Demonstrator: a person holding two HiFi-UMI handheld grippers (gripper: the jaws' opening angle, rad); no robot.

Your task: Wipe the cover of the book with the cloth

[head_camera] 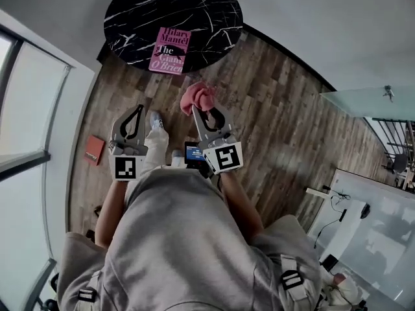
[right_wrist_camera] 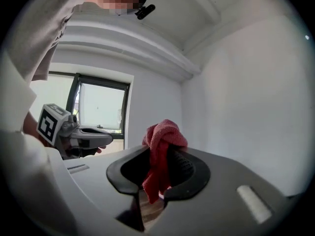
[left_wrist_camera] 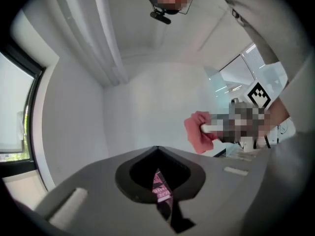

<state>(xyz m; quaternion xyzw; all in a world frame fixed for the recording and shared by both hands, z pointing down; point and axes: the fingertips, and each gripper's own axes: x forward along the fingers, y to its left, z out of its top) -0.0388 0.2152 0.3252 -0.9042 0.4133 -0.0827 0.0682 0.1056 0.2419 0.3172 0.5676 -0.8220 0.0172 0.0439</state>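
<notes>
The right tongs (head_camera: 206, 112) are pinching the red cloth (head_camera: 198, 97) and holding it up in the air. The left tongs (head_camera: 137, 111) are pressing together with nothing in them. The pink book (head_camera: 170, 49) is lying flat on the round black worktop (head_camera: 130, 18), away from both.

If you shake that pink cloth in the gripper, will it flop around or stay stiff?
Probably floppy: the cloth bunches into soft folds at the right gripper, and a loose end hangs down between its jaws. It looks light, since one pinch holds it all. Its fuzzy weave likely keeps it from slipping out.
</notes>
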